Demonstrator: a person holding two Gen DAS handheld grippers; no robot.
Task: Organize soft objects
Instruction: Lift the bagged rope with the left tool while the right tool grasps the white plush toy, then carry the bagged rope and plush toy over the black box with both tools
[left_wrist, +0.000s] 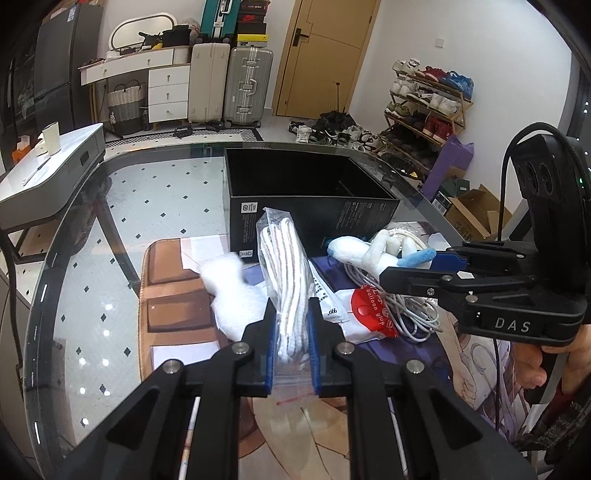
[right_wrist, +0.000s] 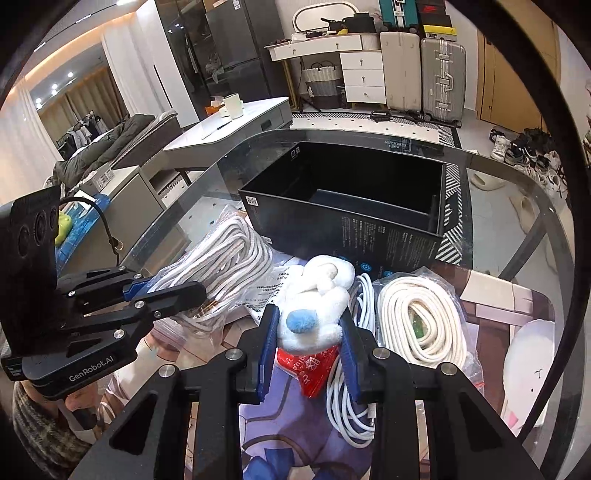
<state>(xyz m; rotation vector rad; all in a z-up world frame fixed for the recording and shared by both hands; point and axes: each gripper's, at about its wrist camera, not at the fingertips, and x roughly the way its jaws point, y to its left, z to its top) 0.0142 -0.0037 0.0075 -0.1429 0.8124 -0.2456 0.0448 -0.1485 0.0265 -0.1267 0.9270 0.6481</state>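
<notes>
My left gripper (left_wrist: 291, 321) is shut on a clear bag of white striped rope (left_wrist: 284, 269), held upright above the table; the same bag shows in the right wrist view (right_wrist: 229, 254). My right gripper (right_wrist: 308, 332) is shut on a white plush toy with a blue tail (right_wrist: 314, 310), also seen in the left wrist view (left_wrist: 369, 249). An open black box (left_wrist: 310, 195) stands just behind both, empty inside (right_wrist: 369, 184). A fluffy white soft item (left_wrist: 236, 291) lies left of the bag.
On the printed mat lie a white cable bundle (right_wrist: 351, 398), a red balloon-glue packet (right_wrist: 314, 369) and a bagged coil of white rope (right_wrist: 421, 317). The glass table's curved edge (left_wrist: 48, 280) runs on the left. A white side table (left_wrist: 48, 170) stands beyond.
</notes>
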